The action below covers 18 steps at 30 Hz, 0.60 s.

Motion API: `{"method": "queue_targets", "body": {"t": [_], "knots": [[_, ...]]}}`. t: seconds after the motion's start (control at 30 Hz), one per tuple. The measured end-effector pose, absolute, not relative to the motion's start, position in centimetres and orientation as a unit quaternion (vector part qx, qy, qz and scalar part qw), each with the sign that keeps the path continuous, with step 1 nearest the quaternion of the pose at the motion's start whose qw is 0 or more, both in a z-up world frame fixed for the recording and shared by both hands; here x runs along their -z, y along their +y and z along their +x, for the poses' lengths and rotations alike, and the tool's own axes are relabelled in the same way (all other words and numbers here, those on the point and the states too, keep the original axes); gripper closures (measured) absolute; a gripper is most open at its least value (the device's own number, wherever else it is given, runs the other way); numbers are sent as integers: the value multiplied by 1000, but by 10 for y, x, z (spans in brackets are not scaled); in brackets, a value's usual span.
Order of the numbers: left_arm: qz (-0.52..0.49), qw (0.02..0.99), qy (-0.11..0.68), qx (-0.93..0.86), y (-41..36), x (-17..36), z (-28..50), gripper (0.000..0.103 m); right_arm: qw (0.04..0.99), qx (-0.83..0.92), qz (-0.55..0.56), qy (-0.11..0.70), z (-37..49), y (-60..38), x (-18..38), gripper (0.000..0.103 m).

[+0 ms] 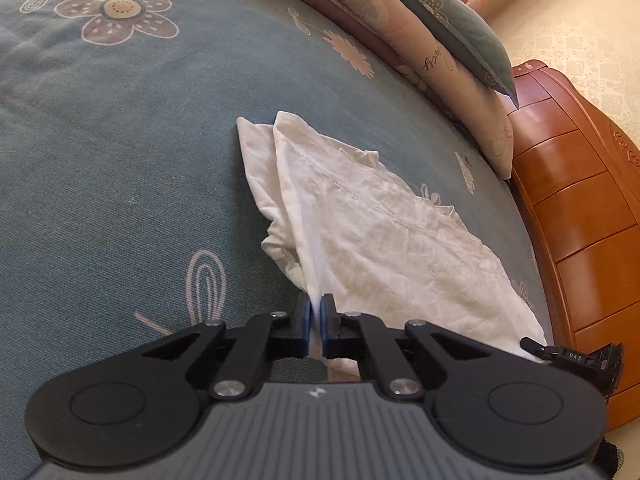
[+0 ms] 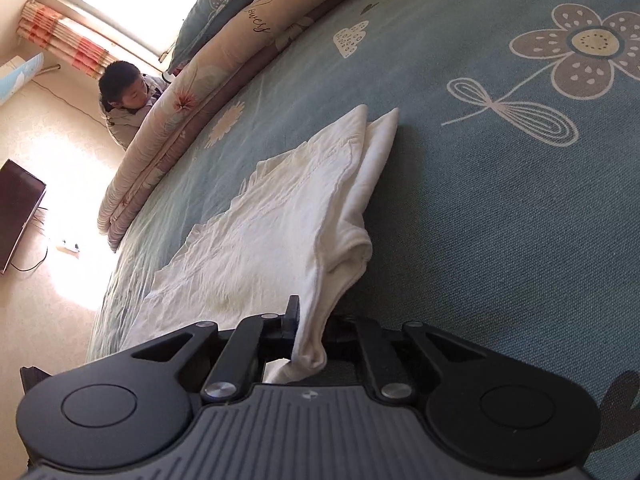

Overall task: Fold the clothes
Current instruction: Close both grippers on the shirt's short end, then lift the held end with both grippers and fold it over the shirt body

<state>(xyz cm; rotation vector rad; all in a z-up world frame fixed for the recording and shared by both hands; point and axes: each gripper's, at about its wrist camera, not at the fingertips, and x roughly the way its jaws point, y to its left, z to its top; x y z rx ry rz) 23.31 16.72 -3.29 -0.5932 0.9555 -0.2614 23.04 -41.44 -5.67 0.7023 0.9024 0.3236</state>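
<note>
A white garment (image 1: pixel 360 220) lies crumpled on a teal flowered bedsheet (image 1: pixel 120 180). My left gripper (image 1: pixel 316 316) is shut on its near left corner, the cloth pinched between the blue pads and pulled up taut. In the right wrist view the same white garment (image 2: pixel 272 220) stretches away from me. My right gripper (image 2: pixel 310 320) is shut on its near right corner. The cloth drapes over the fingers and hides the right one. In the left wrist view a bit of my right gripper (image 1: pixel 576 358) shows at the garment's other near corner.
Folded quilts and a teal pillow (image 1: pixel 452 28) line the far side of the bed. A wooden headboard (image 1: pixel 580 220) stands at the right. In the right wrist view a person (image 2: pixel 128 100) sits beyond the quilts (image 2: pixel 168 128), near a window, and a dark screen (image 2: pixel 18 216) stands on the floor.
</note>
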Motion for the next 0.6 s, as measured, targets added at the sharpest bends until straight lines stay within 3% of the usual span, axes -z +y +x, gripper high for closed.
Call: {"method": "queue_targets", "body": {"t": [0.13, 0.2, 0.27, 0.3, 0.47, 0.6], "knots": [[-287, 842, 441, 119, 181, 25, 217, 102, 828, -159, 316, 435, 216, -409, 46, 95], [-296, 837, 448, 105, 183, 35, 218, 94, 823, -148, 319, 446, 214, -409, 53, 92], [-305, 831, 456, 91, 186, 45, 219, 56, 817, -133, 326, 457, 214, -409, 63, 89], [-309, 828, 459, 84, 187, 50, 220, 53, 814, -125, 332, 460, 215, -410, 69, 87], [-347, 815, 455, 93, 188, 72, 230, 45, 796, -131, 386, 448, 210, -418, 93, 68], [-351, 812, 451, 119, 180, 79, 251, 45, 785, -144, 426, 425, 209, -427, 105, 66]]}}
